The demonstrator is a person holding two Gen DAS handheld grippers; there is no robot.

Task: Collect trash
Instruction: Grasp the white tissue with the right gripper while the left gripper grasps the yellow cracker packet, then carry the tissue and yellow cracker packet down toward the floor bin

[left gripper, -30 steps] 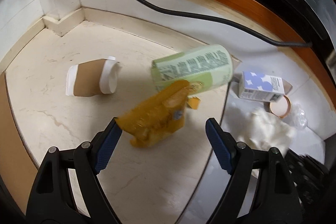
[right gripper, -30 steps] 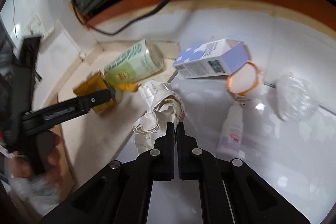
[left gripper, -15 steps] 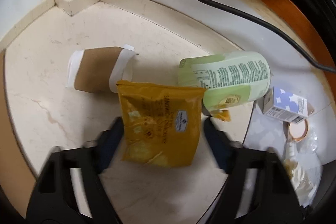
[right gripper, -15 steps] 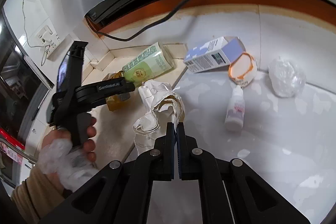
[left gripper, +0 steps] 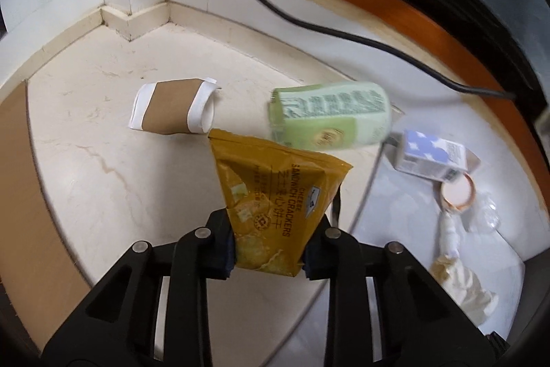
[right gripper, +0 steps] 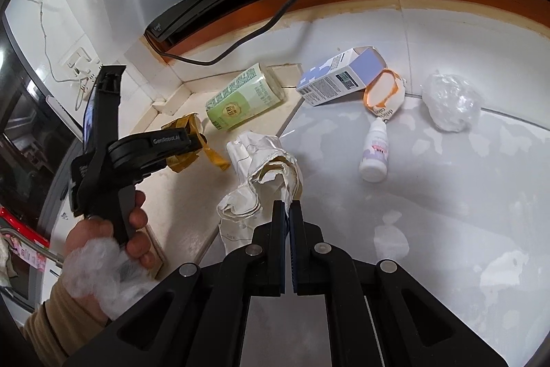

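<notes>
Cracker packet [left gripper: 275, 195] points lengthwise away from left hand-held gripper [left gripper: 268, 255].

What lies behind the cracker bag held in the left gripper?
Behind the cracker bag, a green can and a paper cup lie on their sides on the counter. The bag covers the can's lower edge and the counter directly behind it.

Gripper poses, both wrist views.
Left gripper [left gripper: 268, 258], held in a bare left hand [right gripper: 103, 239], is clamped on a cracker packet [left gripper: 275, 195]; right gripper [right gripper: 288, 212] has jaws nearly together, pinching crumpled paper [right gripper: 264, 174].
</notes>
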